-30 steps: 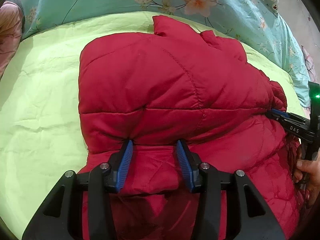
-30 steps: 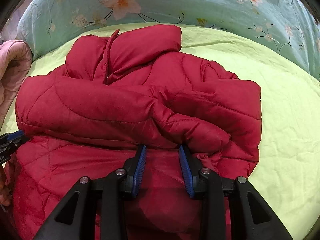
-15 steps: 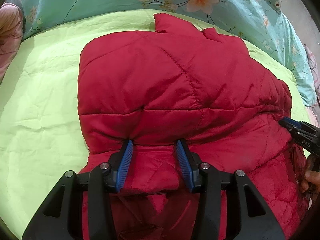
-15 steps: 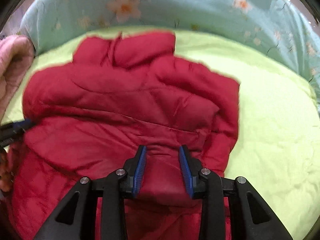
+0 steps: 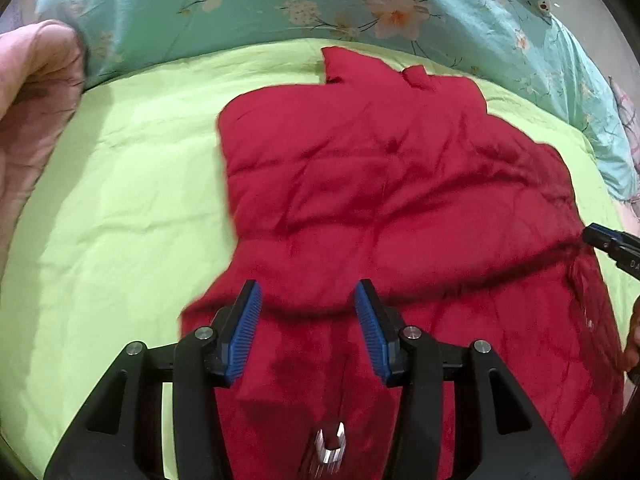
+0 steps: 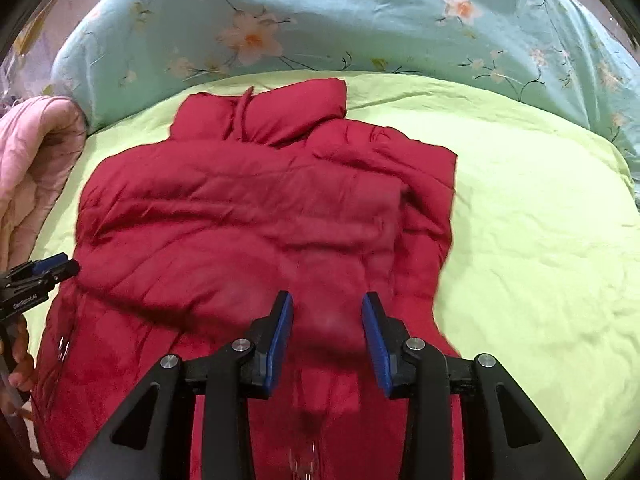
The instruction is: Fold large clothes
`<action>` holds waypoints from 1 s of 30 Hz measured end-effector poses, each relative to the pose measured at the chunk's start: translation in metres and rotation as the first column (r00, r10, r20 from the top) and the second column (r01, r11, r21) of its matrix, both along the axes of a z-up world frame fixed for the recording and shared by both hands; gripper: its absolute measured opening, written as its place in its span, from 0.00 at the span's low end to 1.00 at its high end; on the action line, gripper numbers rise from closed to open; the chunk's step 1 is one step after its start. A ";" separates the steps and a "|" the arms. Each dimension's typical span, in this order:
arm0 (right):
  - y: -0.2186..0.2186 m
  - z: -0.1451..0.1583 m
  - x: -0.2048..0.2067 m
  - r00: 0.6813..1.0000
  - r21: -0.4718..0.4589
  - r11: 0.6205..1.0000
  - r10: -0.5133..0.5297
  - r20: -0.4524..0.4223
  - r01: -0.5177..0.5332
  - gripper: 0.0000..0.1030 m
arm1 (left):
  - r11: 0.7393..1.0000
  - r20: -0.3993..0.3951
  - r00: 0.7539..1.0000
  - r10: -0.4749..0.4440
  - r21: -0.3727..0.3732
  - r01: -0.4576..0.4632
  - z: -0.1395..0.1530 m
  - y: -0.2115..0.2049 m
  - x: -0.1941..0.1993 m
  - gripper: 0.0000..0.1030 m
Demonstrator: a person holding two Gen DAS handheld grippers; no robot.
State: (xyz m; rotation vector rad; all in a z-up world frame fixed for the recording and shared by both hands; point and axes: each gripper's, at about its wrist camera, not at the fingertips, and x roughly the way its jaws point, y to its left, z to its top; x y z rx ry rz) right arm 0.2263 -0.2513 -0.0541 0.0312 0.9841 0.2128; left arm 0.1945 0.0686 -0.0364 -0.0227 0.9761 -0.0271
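A red quilted puffer jacket (image 5: 380, 184) lies on the lime-green bed sheet (image 5: 120, 208), collar toward the far side. In the right wrist view the jacket (image 6: 248, 216) shows its collar at the back and a sleeve folded across the body. My left gripper (image 5: 308, 320) holds a fold of the jacket's near hem between its blue pads (image 5: 246, 332). My right gripper (image 6: 326, 332) likewise holds a bunched fold of hem. Each gripper's tip shows at the edge of the other's view: the right gripper (image 5: 612, 244) and the left gripper (image 6: 44, 270).
A teal floral duvet (image 5: 280, 4) is bunched along the far side of the bed; it also shows in the right wrist view (image 6: 360, 20). A pink quilted blanket (image 5: 32, 112) lies at the far left. Bare green sheet (image 6: 540, 240) lies right of the jacket.
Both grippers have pulled back and up with the hem. The folded upper layer has spread flatter and the jacket now lies more stretched out toward the collar.
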 end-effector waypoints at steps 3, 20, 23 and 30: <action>-0.004 0.005 -0.028 1.000 0.001 1.000 0.010 -0.011 -0.010 0.37 | 1.000 0.000 1.000 0.013 -0.001 -0.013 0.001 0.008 -0.030 0.46; -0.043 0.015 -0.174 0.998 0.064 0.996 -0.066 -0.016 0.067 0.52 | 0.997 -0.016 0.997 0.074 -0.012 -0.074 0.000 0.038 -0.154 0.54; -0.048 0.020 -0.189 0.997 0.076 0.994 -0.078 -0.004 0.078 0.61 | 0.996 -0.018 0.996 0.088 -0.023 -0.088 0.000 0.045 -0.166 0.58; -0.060 0.022 -0.218 0.994 0.068 0.992 -0.110 -0.004 0.110 0.62 | 0.993 -0.063 0.992 0.114 -0.033 -0.116 -0.011 0.064 -0.192 0.64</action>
